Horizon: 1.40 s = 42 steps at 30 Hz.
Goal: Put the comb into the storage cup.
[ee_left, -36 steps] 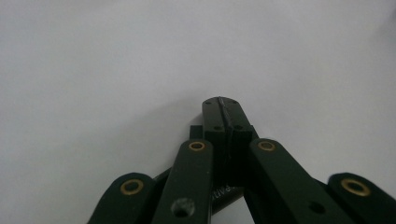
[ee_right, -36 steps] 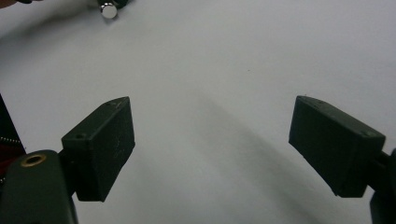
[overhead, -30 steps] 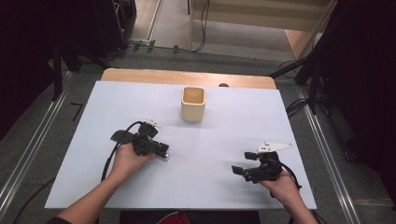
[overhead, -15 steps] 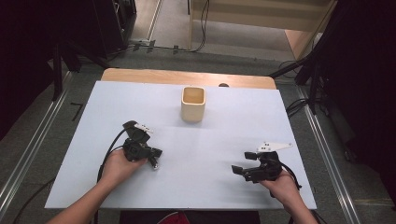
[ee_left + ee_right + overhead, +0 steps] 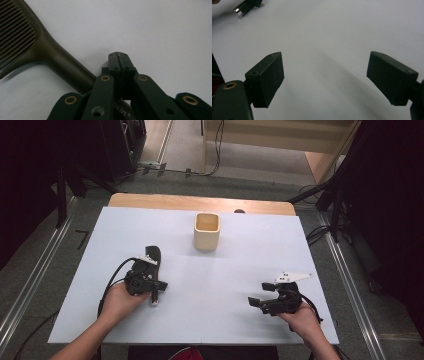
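— Dark comb [image 5: 37,47] lies left of centre in the high view, just beside the left gripper [image 5: 121,60], jaws pressed together, empty.
— Right gripper [image 5: 324,75]?
— Lower right; jaws wide, empty.

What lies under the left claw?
The handle of a dark comb runs under the shut left claw, on the white table. Its end is covered by the claw's links.
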Each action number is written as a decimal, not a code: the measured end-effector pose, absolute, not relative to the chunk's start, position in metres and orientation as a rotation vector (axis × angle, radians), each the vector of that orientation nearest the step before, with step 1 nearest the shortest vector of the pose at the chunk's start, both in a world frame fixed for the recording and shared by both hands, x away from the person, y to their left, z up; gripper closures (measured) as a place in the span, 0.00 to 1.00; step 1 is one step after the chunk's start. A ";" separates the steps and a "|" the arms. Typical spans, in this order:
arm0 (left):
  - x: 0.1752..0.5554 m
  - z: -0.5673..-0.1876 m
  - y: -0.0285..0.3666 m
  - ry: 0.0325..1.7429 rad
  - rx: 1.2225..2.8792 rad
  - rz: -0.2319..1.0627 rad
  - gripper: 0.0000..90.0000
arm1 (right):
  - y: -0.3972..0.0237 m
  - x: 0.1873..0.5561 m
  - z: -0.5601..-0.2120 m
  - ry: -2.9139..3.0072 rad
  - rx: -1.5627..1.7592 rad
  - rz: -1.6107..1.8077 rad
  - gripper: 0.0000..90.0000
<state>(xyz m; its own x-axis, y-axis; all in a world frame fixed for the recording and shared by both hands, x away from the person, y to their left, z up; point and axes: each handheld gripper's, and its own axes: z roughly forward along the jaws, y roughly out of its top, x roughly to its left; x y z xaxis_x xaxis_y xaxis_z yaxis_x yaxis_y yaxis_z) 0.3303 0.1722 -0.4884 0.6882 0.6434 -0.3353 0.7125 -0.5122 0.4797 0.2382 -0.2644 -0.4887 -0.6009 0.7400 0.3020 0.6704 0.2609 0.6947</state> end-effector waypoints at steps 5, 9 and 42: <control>0.329 -0.489 0.179 1.050 2.305 -0.150 1.00 | -0.264 0.238 -0.489 2.426 1.360 1.268 0.14; 0.328 -0.488 0.186 1.062 2.302 -0.137 1.00 | -0.264 0.238 -0.489 2.428 1.360 1.271 0.14; 0.300 -0.457 0.209 0.954 2.033 -0.131 0.39 | -0.263 0.238 -0.489 2.449 1.342 1.265 0.14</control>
